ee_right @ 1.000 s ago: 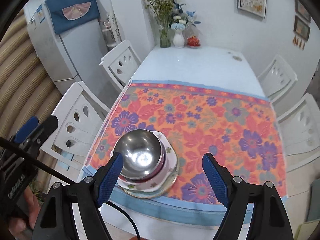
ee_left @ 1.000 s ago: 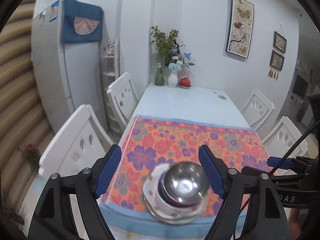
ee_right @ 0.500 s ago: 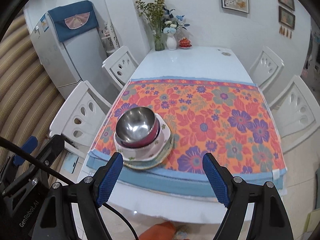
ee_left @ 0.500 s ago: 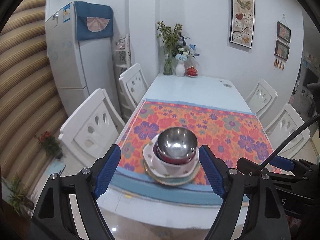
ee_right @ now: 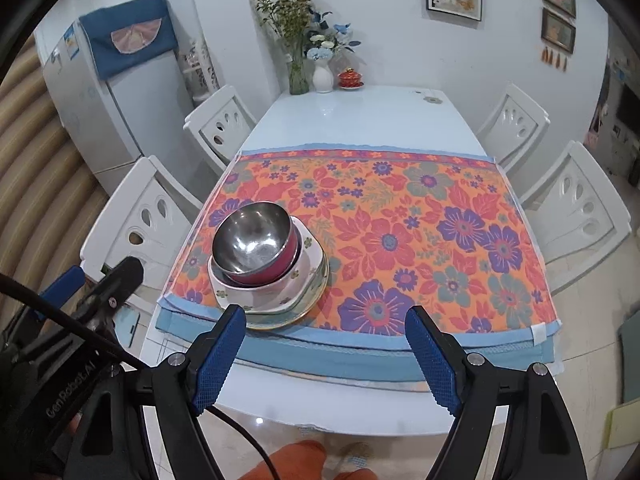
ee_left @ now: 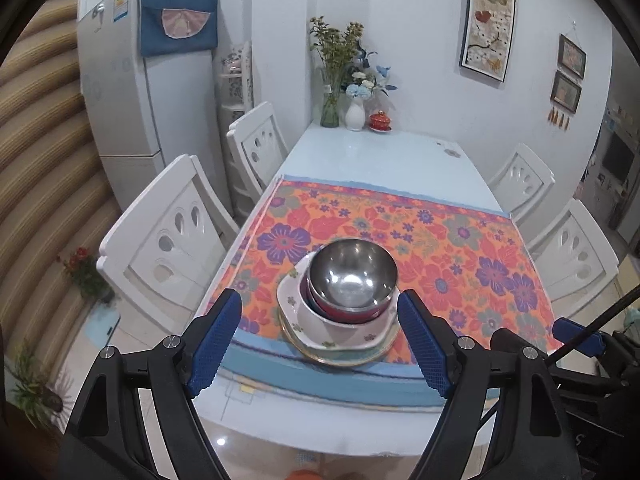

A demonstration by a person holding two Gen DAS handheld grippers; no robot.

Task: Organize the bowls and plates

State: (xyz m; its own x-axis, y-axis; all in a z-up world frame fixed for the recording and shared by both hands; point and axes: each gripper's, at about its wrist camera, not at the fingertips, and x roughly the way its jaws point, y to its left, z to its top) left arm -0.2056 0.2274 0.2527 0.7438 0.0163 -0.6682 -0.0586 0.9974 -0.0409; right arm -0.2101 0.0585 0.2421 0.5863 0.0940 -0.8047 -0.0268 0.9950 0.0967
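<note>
A steel bowl (ee_left: 353,274) (ee_right: 252,237) sits nested in a red bowl (ee_left: 344,313) (ee_right: 280,268), inside a white flowered bowl (ee_left: 320,320) (ee_right: 304,276), on a plate (ee_left: 348,356) (ee_right: 280,320). The stack stands on the flowered cloth (ee_left: 460,248) (ee_right: 400,220) near the table's front left. My left gripper (ee_left: 320,344) is open and empty, held back from the table edge in front of the stack. My right gripper (ee_right: 322,354) is open and empty, off the front edge, right of the stack.
White chairs (ee_left: 168,236) (ee_right: 576,200) flank the table on both sides. Two flower vases (ee_left: 340,100) (ee_right: 322,74) and a red lidded cup (ee_left: 380,120) stand at the far end. A fridge (ee_left: 132,92) stands at the left wall.
Both grippers have pulled back and away from the stack toward the table's front edge. The stack has stayed in place on the cloth.
</note>
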